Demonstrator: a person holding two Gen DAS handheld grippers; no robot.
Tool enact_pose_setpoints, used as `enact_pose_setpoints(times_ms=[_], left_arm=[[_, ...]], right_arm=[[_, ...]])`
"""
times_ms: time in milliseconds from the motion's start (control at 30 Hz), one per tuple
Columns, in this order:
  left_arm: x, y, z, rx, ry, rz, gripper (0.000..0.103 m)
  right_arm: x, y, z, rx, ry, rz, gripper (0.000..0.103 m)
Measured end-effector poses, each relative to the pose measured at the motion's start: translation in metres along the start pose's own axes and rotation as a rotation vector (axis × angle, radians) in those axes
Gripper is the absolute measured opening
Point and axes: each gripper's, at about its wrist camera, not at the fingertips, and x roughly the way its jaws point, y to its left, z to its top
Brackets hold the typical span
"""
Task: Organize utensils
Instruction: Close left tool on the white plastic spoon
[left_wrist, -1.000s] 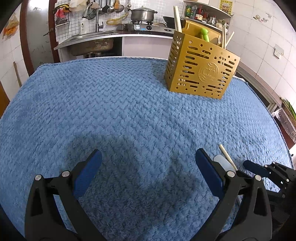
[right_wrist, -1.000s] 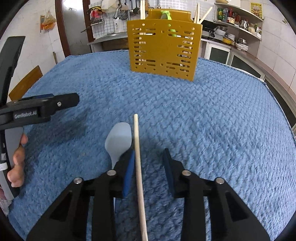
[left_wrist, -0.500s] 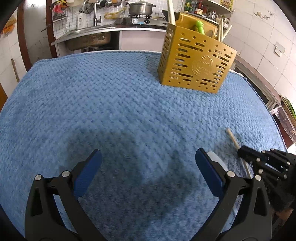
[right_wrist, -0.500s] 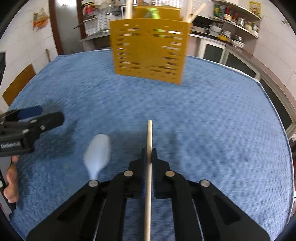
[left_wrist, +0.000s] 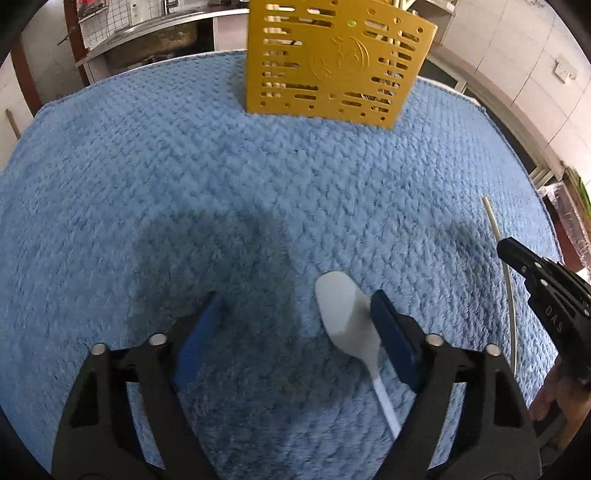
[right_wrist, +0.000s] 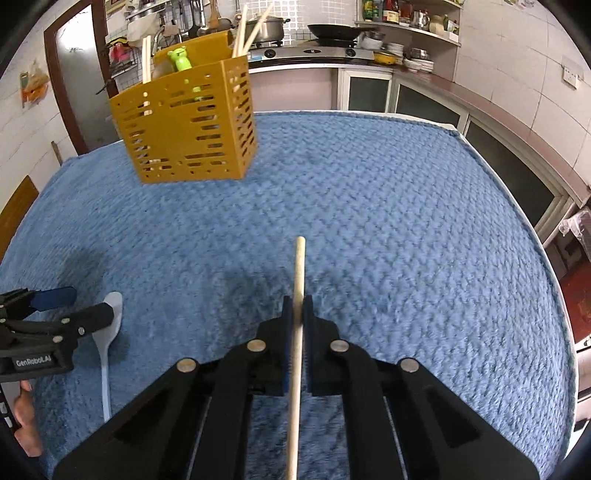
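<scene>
While the right gripper (right_wrist: 298, 314) is clamping its jaws on a thin pale wooden chopstick (right_wrist: 297, 332) above the blue textured cloth (right_wrist: 369, 206) on the bench, the left gripper (left_wrist: 295, 325) is narrowing its open jaws around a white plastic spoon (left_wrist: 345, 317), seemingly not yet pinching it. Farther back, the perforated yellow utensil holder (right_wrist: 188, 125) is standing.

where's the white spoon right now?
The white spoon lies on the blue towel between the open left gripper fingers, close to its right finger, in the left wrist view; the yellow holder stands beyond.
</scene>
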Motion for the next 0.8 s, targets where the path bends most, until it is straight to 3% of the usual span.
enact_pose_setpoints(times_ms=[267,500,567,800], left_arm=[[0.002,-0.027,0.006,0.03,0.077,-0.002,0.05],[0.013,-0.039,0.014,0.043,0.097,0.02,0.046],[0.015,-0.038,0.016,0.049,0.086,0.032,0.034],[0.01,-0.023,0.017,0.023,0.069,-0.047,0.02]], right_arm=[[0.004,0.001,-0.002,0.006,0.002,0.009,0.005],[0.004,0.004,-0.002,0.012,0.004,0.012,0.005],[0.004,0.005,-0.002,0.013,0.004,0.013,0.005],[0.005,0.009,-0.002,0.012,0.002,0.018,0.005]])
